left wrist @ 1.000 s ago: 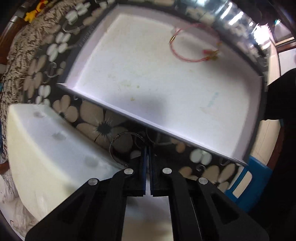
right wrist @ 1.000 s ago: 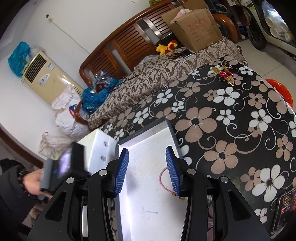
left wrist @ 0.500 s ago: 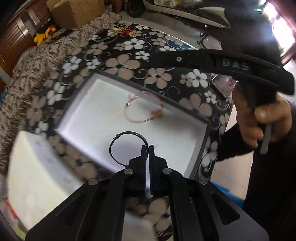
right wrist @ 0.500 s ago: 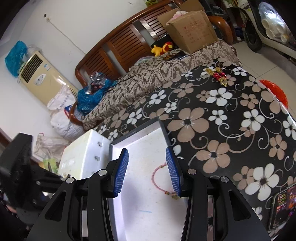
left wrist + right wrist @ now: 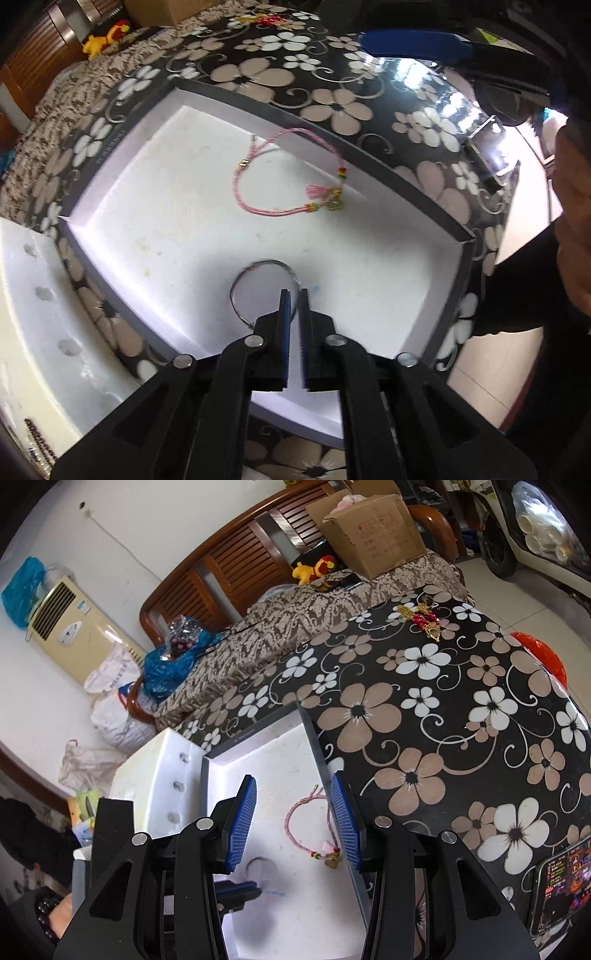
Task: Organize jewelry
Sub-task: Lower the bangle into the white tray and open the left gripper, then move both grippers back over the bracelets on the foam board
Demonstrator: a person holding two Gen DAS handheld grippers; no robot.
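Your left gripper (image 5: 293,295) points steeply down into the white tray (image 5: 122,155); jaws just parting, silver wire bangle (image 5: 258,291) loose between them on the tray floor. Your right gripper (image 5: 293,821) hovers above, fingers spread, empty. Pink cord bracelet (image 5: 288,177) lies beyond, well apart.

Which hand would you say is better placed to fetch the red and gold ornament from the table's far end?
Right, probably: the right gripper is open and empty, facing the ornament; the left gripper, just opening, straddles the wire ring.

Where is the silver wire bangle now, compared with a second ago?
Yes, it moved: the silver bangle went from the flowered tablecloth outside the white box to inside it.
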